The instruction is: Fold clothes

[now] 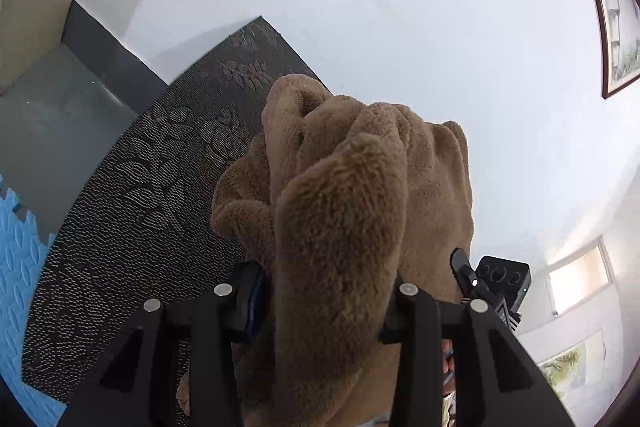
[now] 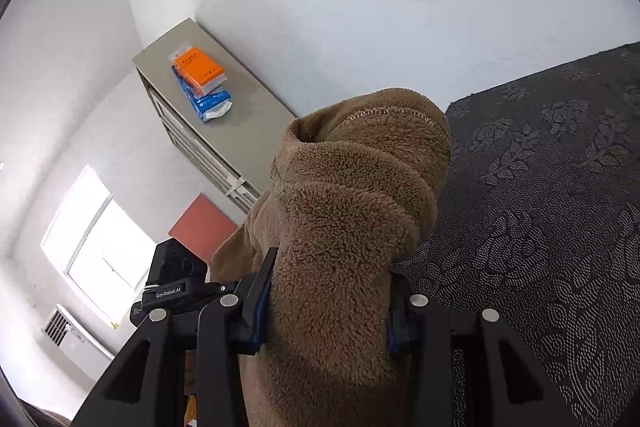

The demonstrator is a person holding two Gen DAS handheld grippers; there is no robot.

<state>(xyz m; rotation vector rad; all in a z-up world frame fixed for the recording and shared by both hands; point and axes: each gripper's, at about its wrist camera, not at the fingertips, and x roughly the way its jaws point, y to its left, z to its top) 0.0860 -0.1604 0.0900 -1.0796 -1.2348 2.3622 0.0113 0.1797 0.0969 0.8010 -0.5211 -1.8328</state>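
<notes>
A brown fleece garment (image 1: pixel 340 195) is bunched thickly between the fingers of my left gripper (image 1: pixel 326 291), which is shut on it and holds it up above the dark patterned bed cover (image 1: pixel 132 211). In the right wrist view the same brown fleece garment (image 2: pixel 352 195) fills the jaws of my right gripper (image 2: pixel 328 299), also shut on it, with a stitched hem at its top. The other gripper shows beside each: the right one in the left wrist view (image 1: pixel 492 287), the left one in the right wrist view (image 2: pixel 176 283). The fingertips are hidden in the cloth.
The dark patterned cover (image 2: pixel 540 207) spreads to the right. A grey cabinet (image 2: pixel 240 103) by the white wall carries orange and blue tissue packs (image 2: pixel 202 83). Blue foam mat (image 1: pixel 20 259) lies at the left. Framed pictures hang on the walls (image 1: pixel 616 11). A window (image 2: pixel 92 239) is behind.
</notes>
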